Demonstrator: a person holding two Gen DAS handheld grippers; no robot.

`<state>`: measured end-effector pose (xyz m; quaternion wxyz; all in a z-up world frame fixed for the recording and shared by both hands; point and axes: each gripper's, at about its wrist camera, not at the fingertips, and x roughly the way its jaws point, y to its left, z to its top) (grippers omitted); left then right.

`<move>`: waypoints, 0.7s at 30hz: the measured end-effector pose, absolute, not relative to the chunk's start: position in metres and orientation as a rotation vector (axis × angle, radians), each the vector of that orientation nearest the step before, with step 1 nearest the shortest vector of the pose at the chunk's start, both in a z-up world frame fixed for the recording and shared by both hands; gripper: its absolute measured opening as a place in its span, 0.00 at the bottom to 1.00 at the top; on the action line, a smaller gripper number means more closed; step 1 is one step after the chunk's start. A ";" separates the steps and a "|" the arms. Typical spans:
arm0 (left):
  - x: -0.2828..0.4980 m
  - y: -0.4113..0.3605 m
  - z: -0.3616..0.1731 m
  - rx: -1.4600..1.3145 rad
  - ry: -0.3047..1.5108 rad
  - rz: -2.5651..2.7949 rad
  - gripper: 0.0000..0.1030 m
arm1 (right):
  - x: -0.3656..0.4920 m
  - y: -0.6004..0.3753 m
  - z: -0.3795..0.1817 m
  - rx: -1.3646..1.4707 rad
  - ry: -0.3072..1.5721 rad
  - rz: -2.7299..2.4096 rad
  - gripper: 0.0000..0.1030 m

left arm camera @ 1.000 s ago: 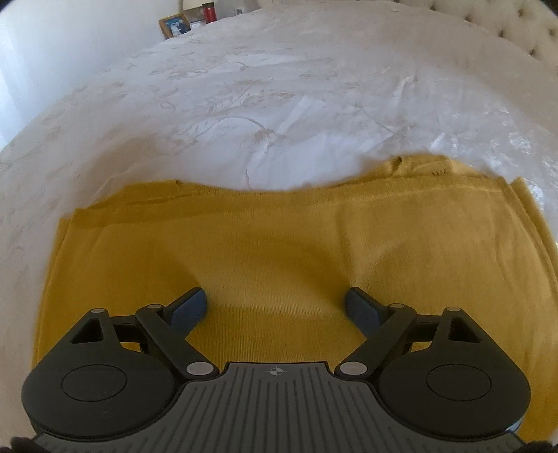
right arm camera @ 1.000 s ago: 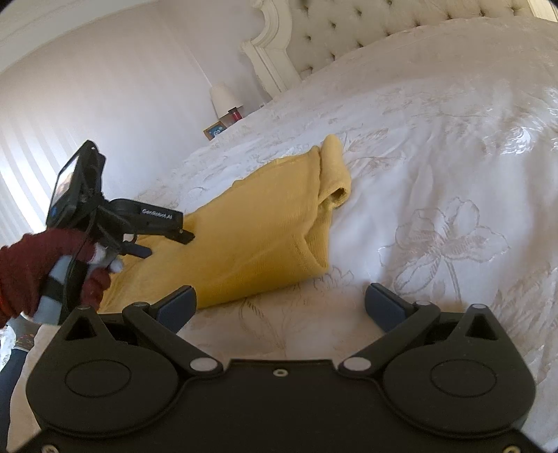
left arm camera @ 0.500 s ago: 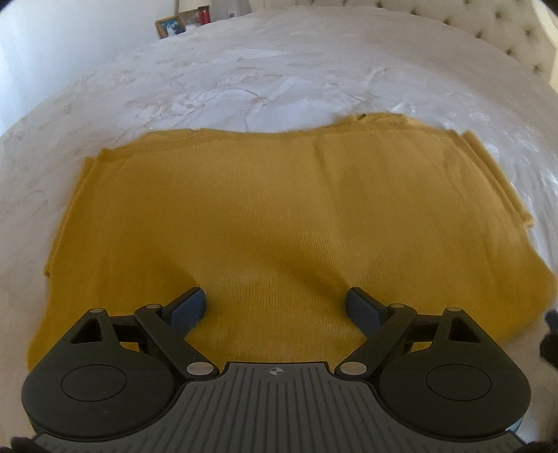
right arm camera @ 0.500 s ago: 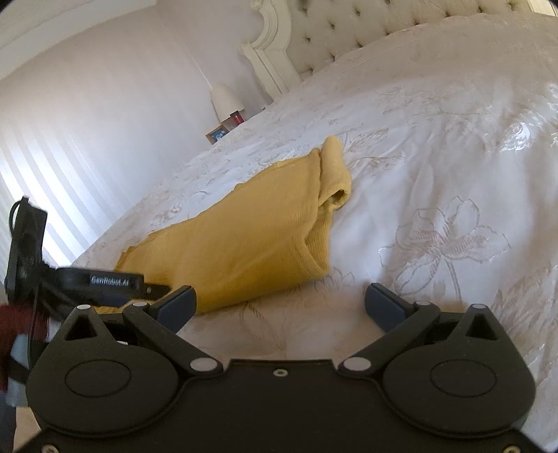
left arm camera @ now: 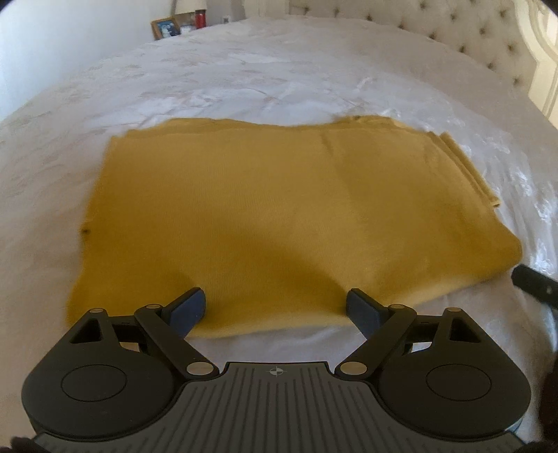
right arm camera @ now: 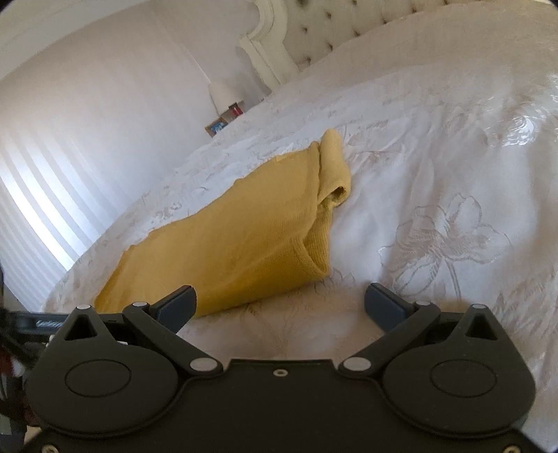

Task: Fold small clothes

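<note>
Yellow garment (left arm camera: 272,216) lying flat on white bedspread (left arm camera: 279,76), long axis running left-right across left wrist view. Left gripper (left arm camera: 275,306) hovering at near hem, jaws wide, gripping nothing. Right gripper (right arm camera: 280,303) also wide, empty, facing garment's short end; left looking nearer.

The left wrist camera sits just behind its own black two-finger gripper (left arm camera: 275,306) and looks steeply down across a folded mustard-yellow knit garment (left arm camera: 272,216) toward the tufted cream headboard (left arm camera: 453,31), close to the cloth's near edge. The right wrist camera looks more shallowly from the garment's side, over its own black gripper (right arm camera: 280,301). Both views share the garment (right arm camera: 223,244), the white embroidered bedspread (left arm camera: 244,80) and the headboard.
</note>
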<state>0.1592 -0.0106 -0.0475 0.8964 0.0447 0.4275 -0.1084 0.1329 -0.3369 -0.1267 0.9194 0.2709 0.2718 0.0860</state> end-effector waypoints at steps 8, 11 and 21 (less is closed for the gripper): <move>0.166 0.037 -0.032 0.066 0.831 -0.154 0.86 | 0.180 -0.351 -0.122 0.609 0.648 0.248 1.00; 0.174 0.053 -0.030 0.047 0.811 -0.139 0.86 | 0.202 -0.354 -0.121 0.630 0.668 0.252 1.00; 0.208 0.099 -0.029 -0.038 0.774 -0.121 0.86 | 0.260 -0.363 -0.127 0.759 0.686 0.288 1.00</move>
